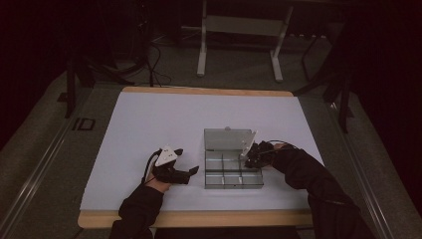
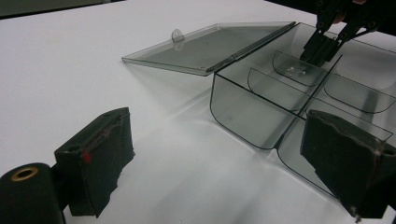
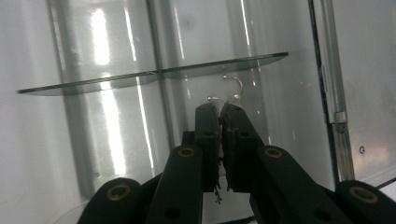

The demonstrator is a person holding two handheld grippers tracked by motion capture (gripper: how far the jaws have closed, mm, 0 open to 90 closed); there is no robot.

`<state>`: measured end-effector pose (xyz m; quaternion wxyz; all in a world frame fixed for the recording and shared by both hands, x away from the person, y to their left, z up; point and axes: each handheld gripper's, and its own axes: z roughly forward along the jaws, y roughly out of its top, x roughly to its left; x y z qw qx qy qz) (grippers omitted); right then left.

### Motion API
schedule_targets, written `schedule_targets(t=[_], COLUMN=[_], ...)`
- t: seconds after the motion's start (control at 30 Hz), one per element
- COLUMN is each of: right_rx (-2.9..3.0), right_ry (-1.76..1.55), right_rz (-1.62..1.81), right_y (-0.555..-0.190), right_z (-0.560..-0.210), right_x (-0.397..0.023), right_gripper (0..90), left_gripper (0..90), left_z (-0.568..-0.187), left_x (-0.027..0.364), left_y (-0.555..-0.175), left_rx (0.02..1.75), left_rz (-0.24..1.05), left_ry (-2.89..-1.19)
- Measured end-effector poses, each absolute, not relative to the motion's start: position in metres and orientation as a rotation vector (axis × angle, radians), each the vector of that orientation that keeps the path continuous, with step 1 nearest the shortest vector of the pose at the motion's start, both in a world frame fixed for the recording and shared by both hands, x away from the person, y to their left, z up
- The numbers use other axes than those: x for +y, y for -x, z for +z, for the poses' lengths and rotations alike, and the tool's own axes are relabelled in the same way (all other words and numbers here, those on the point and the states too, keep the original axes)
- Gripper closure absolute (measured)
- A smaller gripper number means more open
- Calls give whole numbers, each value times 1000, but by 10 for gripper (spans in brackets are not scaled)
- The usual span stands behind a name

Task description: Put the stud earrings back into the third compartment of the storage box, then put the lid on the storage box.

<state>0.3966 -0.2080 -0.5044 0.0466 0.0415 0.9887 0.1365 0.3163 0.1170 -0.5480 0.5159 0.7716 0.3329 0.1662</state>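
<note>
Reaching into the lid-open, clear grey plastic compartment box (image 1: 233, 172), the right gripper (image 3: 219, 108), jaws closed, holds thin wire hooks (image 3: 232, 84) in a far compartment; release remains, while the left gripper (image 2: 224, 154) waits open beside the box

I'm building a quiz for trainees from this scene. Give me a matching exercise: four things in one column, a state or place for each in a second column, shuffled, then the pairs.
Things:
1. left tool
2. right tool
3. lid
4. small metal pieces

States or places:
A. lying flat open on the table behind the clear box
B. jaws closed, tips down inside a compartment
C. jaws wide apart, beside the box
D. on the floor of a back compartment

Pairs: 1-C, 2-B, 3-A, 4-D
</note>
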Motion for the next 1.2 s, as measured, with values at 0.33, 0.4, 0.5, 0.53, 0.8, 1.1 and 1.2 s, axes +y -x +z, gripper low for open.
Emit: schedule_targets(t=[0.33,0.4,0.5,0.53,0.8,1.1,1.2], right_rx=[3009,3005,2989,2985,2948,2837,2810], right_ry=[-158,-158,-172,-182,-217,-348,-378], right_rz=[427,440,512,534,596,726,744], right_y=[-396,-396,-393,-393,-385,-373,-372], right_z=[-499,-497,-483,-481,-471,-464,-465], right_x=[-209,-209,-215,-217,-226,-248,-253], right_gripper=[797,796,786,778,735,690,673], left_gripper=[100,99,100,100,100,98,100], left_z=[-548,-548,-548,-548,-548,-548,-548], left_x=[117,117,117,117,116,113,112], left_y=[-316,-316,-316,-316,-317,-317,-319], left_rx=[799,784,791,791,792,794,808], left_rz=[401,404,401,400,401,413,403], left_ry=[-1854,-1856,-1860,-1858,-1866,-1893,-1903])
